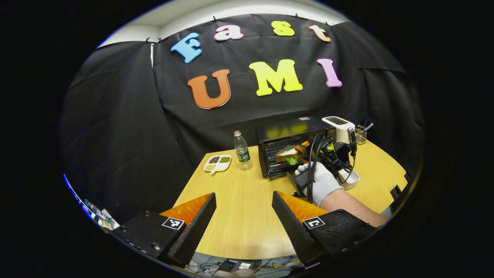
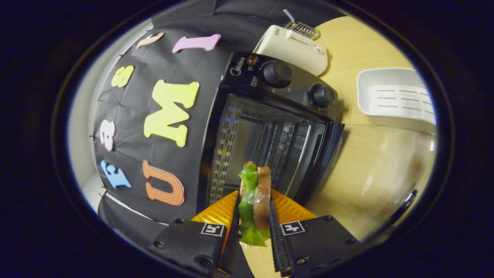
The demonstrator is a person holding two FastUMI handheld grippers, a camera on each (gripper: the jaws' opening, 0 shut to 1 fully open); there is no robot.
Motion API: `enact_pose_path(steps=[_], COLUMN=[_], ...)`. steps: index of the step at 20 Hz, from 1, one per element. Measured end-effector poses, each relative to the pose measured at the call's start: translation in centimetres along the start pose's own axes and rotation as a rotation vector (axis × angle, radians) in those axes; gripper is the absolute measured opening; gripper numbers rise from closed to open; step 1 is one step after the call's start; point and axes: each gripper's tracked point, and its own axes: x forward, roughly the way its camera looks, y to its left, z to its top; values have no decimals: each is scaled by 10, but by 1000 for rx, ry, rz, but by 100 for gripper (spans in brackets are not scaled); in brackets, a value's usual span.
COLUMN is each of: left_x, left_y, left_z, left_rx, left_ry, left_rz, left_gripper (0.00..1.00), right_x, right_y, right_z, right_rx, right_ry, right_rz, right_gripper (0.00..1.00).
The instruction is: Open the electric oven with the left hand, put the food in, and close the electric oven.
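Note:
The black electric oven (image 1: 289, 133) stands at the back of the wooden table (image 1: 247, 216) with its door down. In the right gripper view its open cavity (image 2: 266, 143) lies just ahead. My right gripper (image 2: 252, 210) is shut on a sandwich (image 2: 254, 193) of brown bread and green lettuce, held on edge in front of the opening. From the left gripper view, a gloved hand (image 1: 320, 181) holds that right gripper (image 1: 308, 152) with the sandwich (image 1: 287, 154) at the oven mouth. My left gripper (image 1: 243, 216) hangs open over the table's near side, holding nothing.
A water bottle (image 1: 242, 150) and a small divided dish (image 1: 218, 163) stand left of the oven. A white toaster (image 2: 293, 48) and a wire holder (image 1: 361, 135) sit beside it on the other side. A white tray (image 2: 393, 96) lies in front of them.

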Motion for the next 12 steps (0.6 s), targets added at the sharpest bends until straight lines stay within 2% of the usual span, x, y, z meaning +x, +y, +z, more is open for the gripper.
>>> enact_pose_path(steps=[7,8,9,10,11,12], left_x=[10,11,11,10,10,10], left_y=[7,5,3,1,2,3], left_z=[-12,-13,-13,-13,-13,-11], left_rx=[-34,-38,-41,-44,-46,-49], left_ry=[23,23,23,23,17,16], left_rz=[28,25,22,16,17,18], left_gripper=[96,96,96,96,96,96], right_x=[42,44,45,46,46,45], right_y=[-7,-8,-9,-13,-19,-22], right_z=[8,8,7,8,9,10], right_rx=[22,8,0,-12,-31,-44], right_ry=[-32,-35,-31,-34,-37,-42], right_rz=[-18,-22,-32,-46,-71,-83], right_gripper=[40,30,30,42,45,51])
